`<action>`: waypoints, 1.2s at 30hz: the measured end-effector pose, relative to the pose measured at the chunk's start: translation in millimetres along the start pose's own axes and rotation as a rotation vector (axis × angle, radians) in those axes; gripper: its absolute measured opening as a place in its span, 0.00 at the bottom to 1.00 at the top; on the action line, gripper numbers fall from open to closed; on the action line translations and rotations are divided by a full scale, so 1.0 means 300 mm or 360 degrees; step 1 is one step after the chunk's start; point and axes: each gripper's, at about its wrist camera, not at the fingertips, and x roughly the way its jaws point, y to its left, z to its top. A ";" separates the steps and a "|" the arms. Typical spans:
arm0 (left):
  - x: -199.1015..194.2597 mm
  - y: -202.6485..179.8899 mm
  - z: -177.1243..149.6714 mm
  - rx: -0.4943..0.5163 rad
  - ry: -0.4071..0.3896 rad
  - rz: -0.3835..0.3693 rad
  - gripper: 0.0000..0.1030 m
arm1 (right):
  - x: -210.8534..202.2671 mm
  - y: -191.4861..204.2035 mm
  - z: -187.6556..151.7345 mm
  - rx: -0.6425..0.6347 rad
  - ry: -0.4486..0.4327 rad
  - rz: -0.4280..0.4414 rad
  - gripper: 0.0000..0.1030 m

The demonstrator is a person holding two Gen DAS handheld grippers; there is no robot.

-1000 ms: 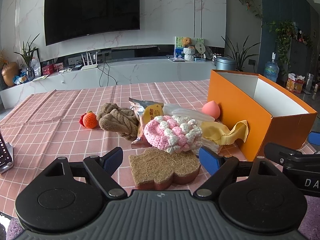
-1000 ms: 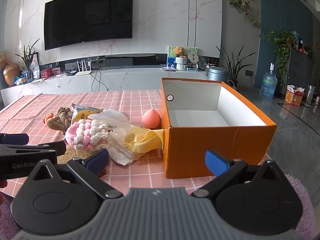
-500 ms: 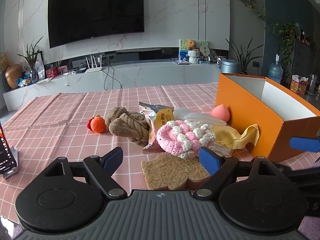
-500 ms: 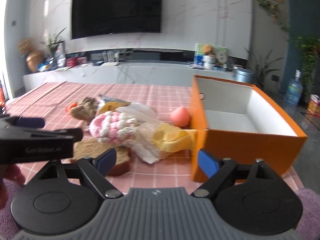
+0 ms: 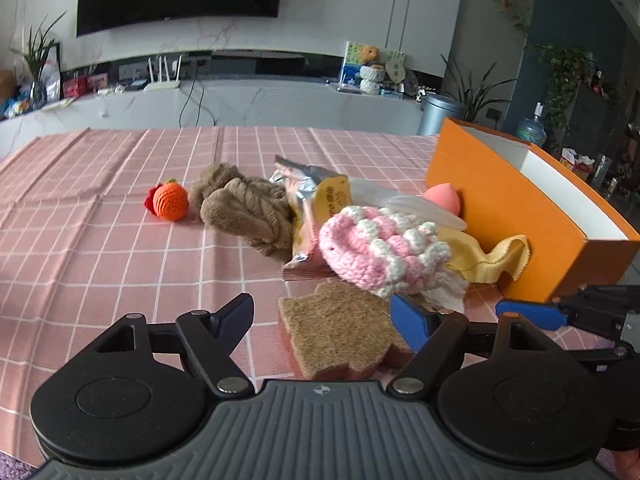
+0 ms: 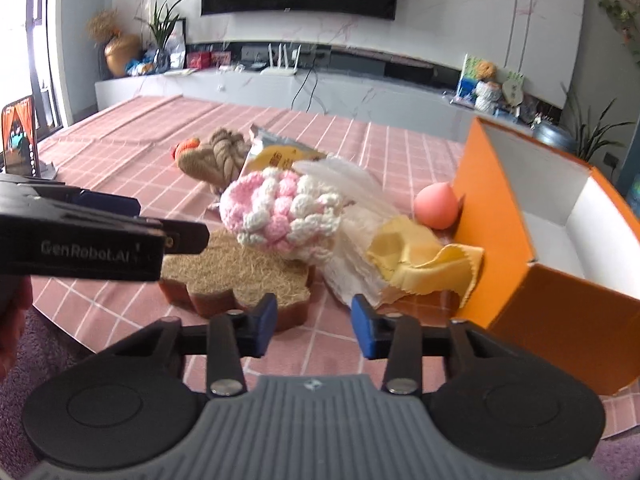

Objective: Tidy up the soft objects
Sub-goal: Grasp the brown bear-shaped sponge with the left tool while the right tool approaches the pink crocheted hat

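A pile of soft things lies on the pink checked tablecloth: a brown fibre sponge (image 5: 340,328) (image 6: 236,276), a pink-and-white crochet piece (image 5: 380,248) (image 6: 280,208), a yellow cloth (image 5: 488,256) (image 6: 424,264), a pink beauty sponge (image 5: 442,196), a brown plush cloth (image 5: 244,212) and an orange crochet fruit (image 5: 170,202). The open orange box (image 5: 520,216) (image 6: 560,292) stands at the right. My left gripper (image 5: 322,316) is wide, its jaws closing slightly, with the brown sponge between the fingers but not pressed. My right gripper (image 6: 314,318) is closing over bare cloth just in front of the sponge.
A silver snack packet (image 5: 320,196) and a clear plastic bag (image 6: 356,264) lie in the pile. A phone on a stand (image 6: 18,136) sits at the table's left. The table's near edge (image 6: 60,324) runs just below the left gripper (image 6: 100,236).
The right gripper's jaws have narrowed a lot, and it has swung left and down from the box toward the pile. The left gripper has tipped down over the brown sponge.
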 end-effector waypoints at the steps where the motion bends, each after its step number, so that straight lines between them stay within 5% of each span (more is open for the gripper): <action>1: 0.010 0.013 0.005 -0.0019 0.0017 -0.0019 0.88 | 0.011 0.000 0.002 -0.0001 0.0013 0.0000 0.34; 7: 0.081 0.055 0.017 -0.0116 0.0115 -0.0058 0.74 | 0.077 0.005 0.015 -0.0016 0.0060 -0.0024 0.23; 12: 0.119 0.066 0.011 -0.0181 0.0192 -0.0111 0.50 | 0.107 0.008 0.016 -0.0034 0.0070 -0.0056 0.16; 25: 0.051 0.009 -0.020 -0.0089 0.0333 -0.0179 0.49 | 0.084 -0.006 -0.011 -0.0031 0.0045 -0.0156 0.16; 28: 0.029 -0.005 -0.024 -0.0007 0.0291 -0.0177 0.57 | 0.067 -0.019 -0.020 0.0003 0.0050 -0.0157 0.17; 30: 0.010 -0.017 -0.021 0.0080 0.0240 -0.0145 0.80 | 0.049 -0.021 -0.023 0.0006 0.0037 -0.0163 0.17; 31: 0.001 -0.021 -0.021 0.0115 0.0216 -0.0146 0.83 | 0.038 -0.021 -0.025 0.0005 0.0027 -0.0166 0.17; 36: -0.008 -0.035 -0.024 0.0295 0.0150 -0.0201 0.89 | 0.008 -0.028 -0.040 0.0040 0.0023 -0.0145 0.17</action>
